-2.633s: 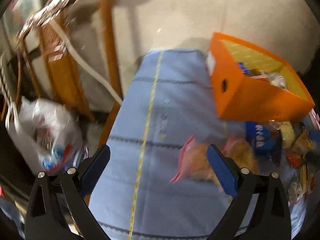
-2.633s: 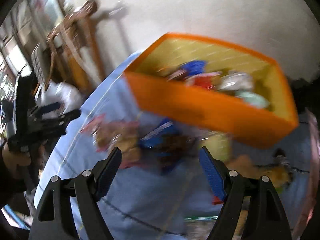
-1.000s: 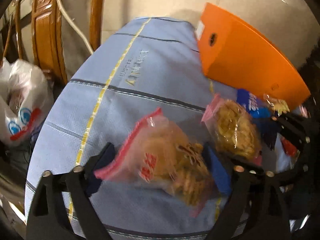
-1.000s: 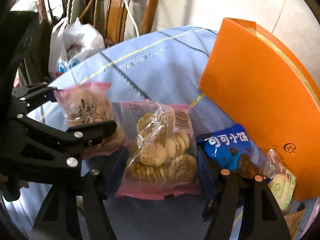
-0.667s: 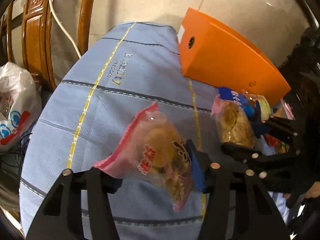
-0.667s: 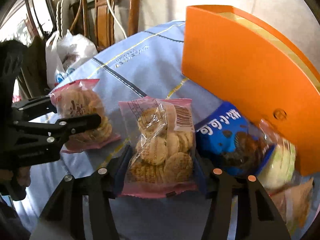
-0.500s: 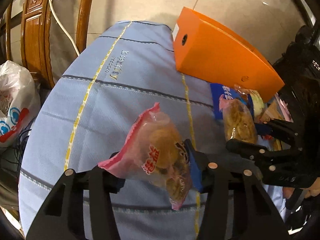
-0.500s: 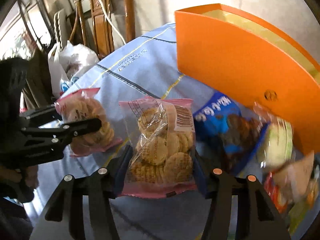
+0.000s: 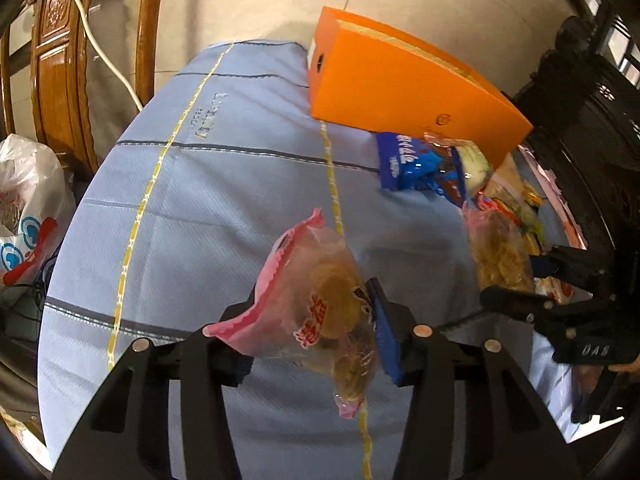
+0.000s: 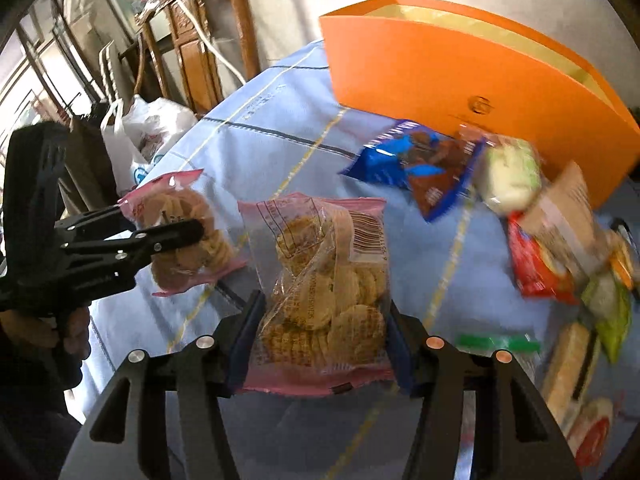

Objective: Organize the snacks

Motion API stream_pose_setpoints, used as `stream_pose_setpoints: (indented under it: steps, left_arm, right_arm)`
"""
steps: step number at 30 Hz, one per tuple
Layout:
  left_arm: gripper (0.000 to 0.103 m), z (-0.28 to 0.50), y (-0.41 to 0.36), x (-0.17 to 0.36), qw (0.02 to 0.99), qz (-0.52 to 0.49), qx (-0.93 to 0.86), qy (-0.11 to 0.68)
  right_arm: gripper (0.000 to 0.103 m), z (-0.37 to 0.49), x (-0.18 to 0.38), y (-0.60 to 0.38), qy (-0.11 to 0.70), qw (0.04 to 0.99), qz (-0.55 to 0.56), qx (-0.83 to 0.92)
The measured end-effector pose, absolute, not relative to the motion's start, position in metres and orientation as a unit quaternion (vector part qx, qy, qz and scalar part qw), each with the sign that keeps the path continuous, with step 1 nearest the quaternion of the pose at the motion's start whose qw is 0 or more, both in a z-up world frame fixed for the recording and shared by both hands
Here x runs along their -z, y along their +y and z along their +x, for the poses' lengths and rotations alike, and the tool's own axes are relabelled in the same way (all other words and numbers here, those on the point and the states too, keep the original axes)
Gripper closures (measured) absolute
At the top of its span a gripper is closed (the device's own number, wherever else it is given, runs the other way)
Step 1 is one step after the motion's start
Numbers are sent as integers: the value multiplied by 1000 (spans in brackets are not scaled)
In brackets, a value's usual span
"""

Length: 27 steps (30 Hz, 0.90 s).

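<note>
cookie bags [image 10: 320,280] [image 9: 320,300] pinched in both hand-held grippers [image 10: 320,340] [image 9: 312,332], left closing.

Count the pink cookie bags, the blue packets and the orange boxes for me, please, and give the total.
pink cookie bags: 2
blue packet: 1
orange box: 1
Total: 4
</note>
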<state>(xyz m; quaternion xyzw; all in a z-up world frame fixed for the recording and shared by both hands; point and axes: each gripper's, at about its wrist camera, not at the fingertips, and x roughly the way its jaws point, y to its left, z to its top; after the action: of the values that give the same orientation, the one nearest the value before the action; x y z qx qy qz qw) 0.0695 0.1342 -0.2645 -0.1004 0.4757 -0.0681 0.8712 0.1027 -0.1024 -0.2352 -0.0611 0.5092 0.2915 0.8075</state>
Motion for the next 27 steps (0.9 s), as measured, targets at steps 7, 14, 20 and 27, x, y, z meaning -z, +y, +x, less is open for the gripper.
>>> stream_pose_setpoints:
  steps: [7, 14, 20, 27]
  left_arm:
    - [59, 59, 114, 228, 887, -93, 93, 443]
    - [59, 73, 90, 186, 901, -64, 108, 414]
    - [30, 58, 108, 222, 898, -41, 67, 434]
    - [16, 60, 113, 274, 896, -3, -11, 443]
  right_arm:
    - [46, 93, 197, -140, 475, 840, -30, -262]
    - [46, 103, 144, -179, 433, 871, 2, -233]
    - [46, 94, 153, -191, 446, 865, 16, -229]
    - [46, 83, 175, -170, 475, 845, -6, -246]
